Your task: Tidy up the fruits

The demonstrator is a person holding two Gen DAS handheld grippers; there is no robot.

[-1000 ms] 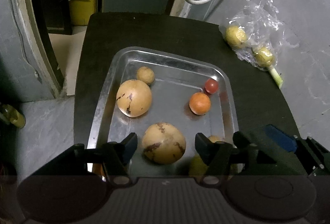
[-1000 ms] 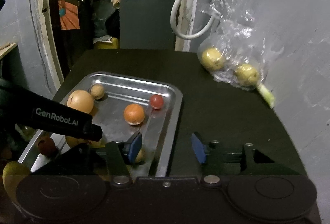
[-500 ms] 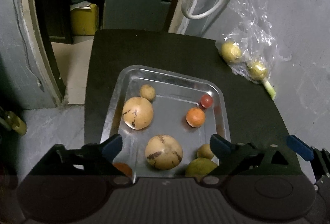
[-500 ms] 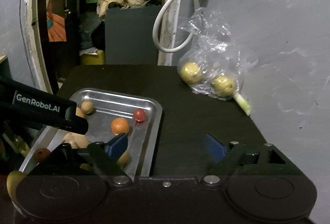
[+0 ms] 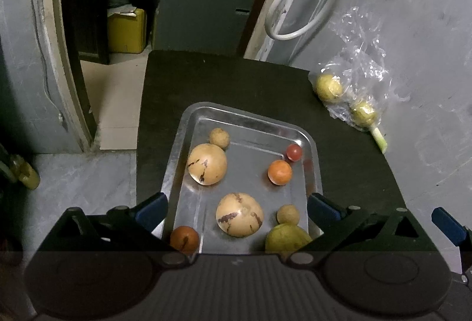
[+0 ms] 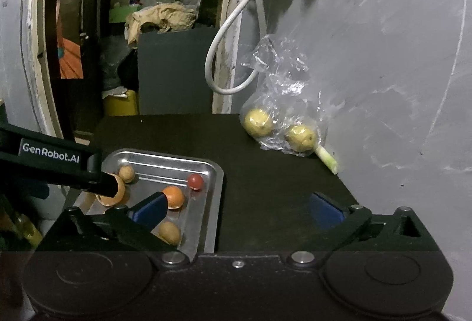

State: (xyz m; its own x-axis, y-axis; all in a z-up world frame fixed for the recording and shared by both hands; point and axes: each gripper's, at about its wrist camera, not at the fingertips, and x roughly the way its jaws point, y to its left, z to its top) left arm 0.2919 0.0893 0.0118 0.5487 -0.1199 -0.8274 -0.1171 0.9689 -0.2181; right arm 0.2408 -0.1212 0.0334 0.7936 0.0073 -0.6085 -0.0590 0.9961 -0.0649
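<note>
A shallow rectangular steel tray sits on a dark tabletop that stands against a grey wall. In the left wrist view the tray holds two large tan round fruits with dark streaks, one toward the left side and one nearer the camera, a small beige ball-shaped fruit at the far left corner and another like it near the right rim, an orange round fruit with a small red tomato-like fruit just beside it, a reddish-brown round fruit at the near left corner and a yellow-green fruit at the near right corner. The left gripper hovers above the near end of the tray with its jaws wide apart and nothing between them, one blue pad outside the left rim and the other over the right rim. The right gripper hangs over the bare tabletop just right of the tray, its jaws also spread wide and empty. Well apart from the tray, at the far right edge against the wall, a crumpled clear plastic bag encloses two yellow round fruits lying side by side, with a pale green stalk poking out beside it. A white looped hose hangs on the wall above.
</note>
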